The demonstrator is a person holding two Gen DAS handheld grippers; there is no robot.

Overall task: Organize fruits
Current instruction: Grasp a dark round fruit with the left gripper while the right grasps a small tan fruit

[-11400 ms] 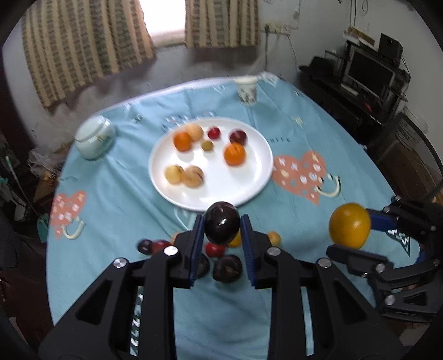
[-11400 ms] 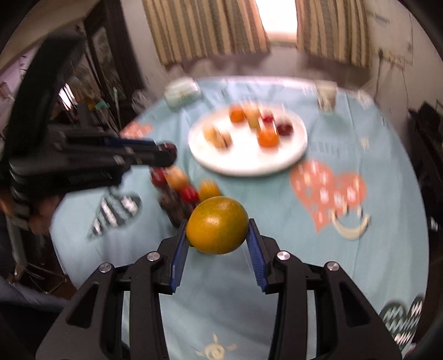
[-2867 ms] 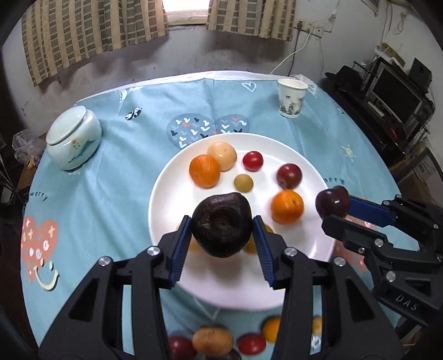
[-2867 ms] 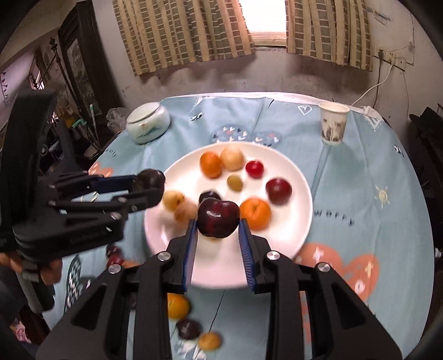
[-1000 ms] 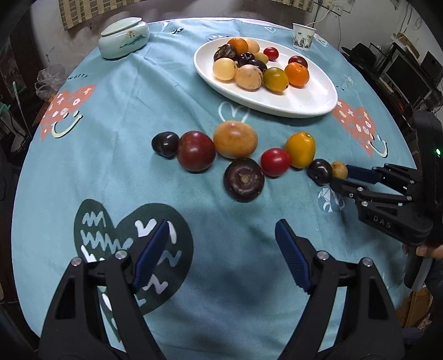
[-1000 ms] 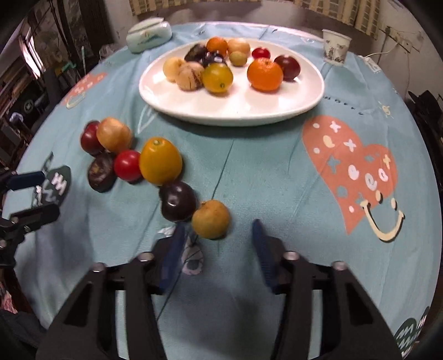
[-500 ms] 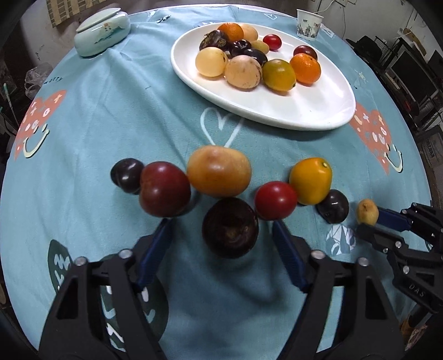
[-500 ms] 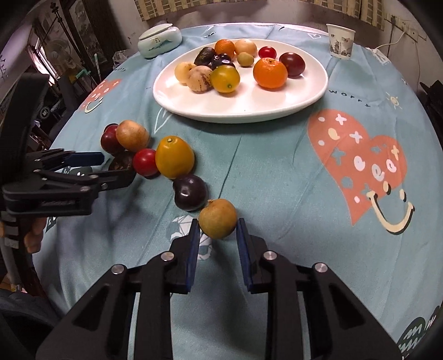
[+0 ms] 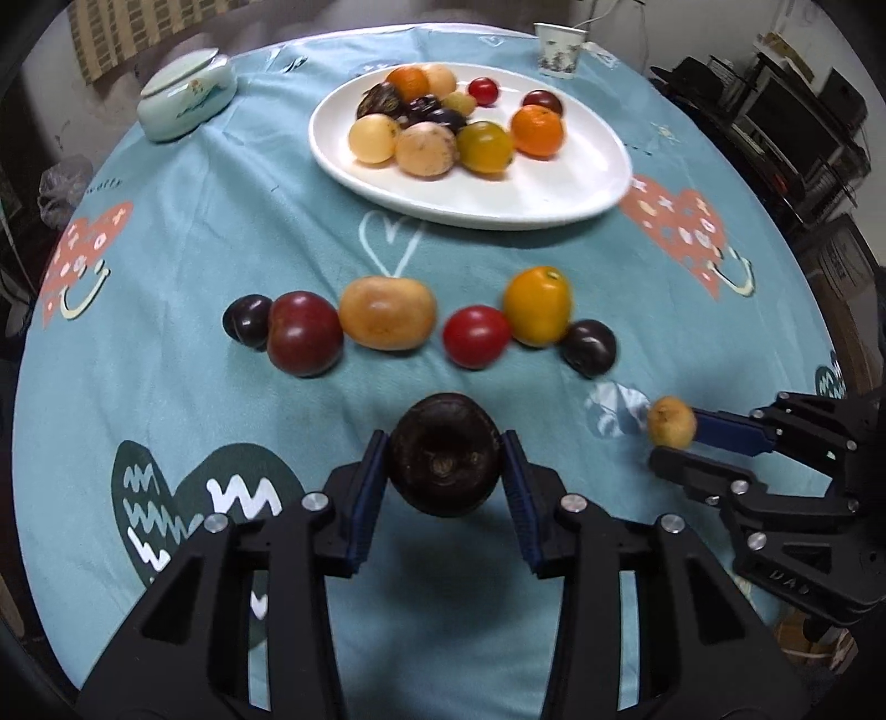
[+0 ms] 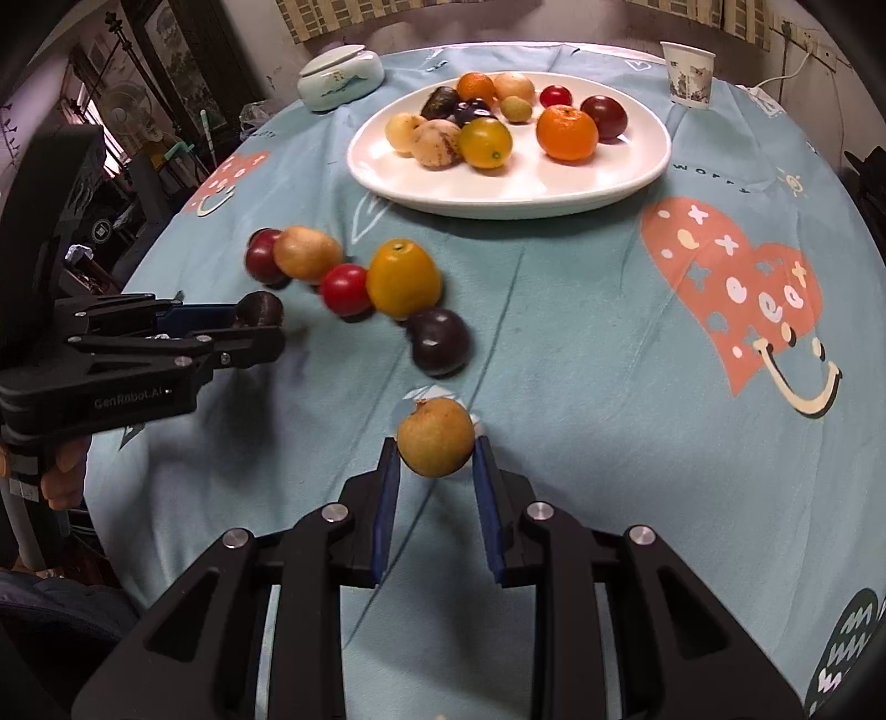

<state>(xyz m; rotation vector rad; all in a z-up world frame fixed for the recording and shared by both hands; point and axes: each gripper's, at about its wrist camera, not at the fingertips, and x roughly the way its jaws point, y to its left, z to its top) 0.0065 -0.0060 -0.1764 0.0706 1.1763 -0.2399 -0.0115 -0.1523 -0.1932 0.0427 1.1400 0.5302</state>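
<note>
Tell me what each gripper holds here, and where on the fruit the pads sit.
The left gripper clamps a dark brown round fruit across its two sides. The right gripper clamps a small tan fruit, also by its sides.

My left wrist camera sits behind my left gripper (image 9: 444, 475) and looks forward and down along its fingers, close above the blue tablecloth (image 9: 221, 232). Beyond the fingertips lies the white plate (image 9: 554, 205); my right gripper (image 9: 673, 440) enters to the right of the fingers. My right wrist camera looks likewise along my right gripper (image 10: 436, 462), with my left gripper (image 10: 260, 324) to the left. Both views share the plate (image 10: 554, 194), the paper cup (image 9: 556, 50) (image 10: 688, 75) and the lidded jar (image 9: 185, 102) (image 10: 340, 77).
</note>
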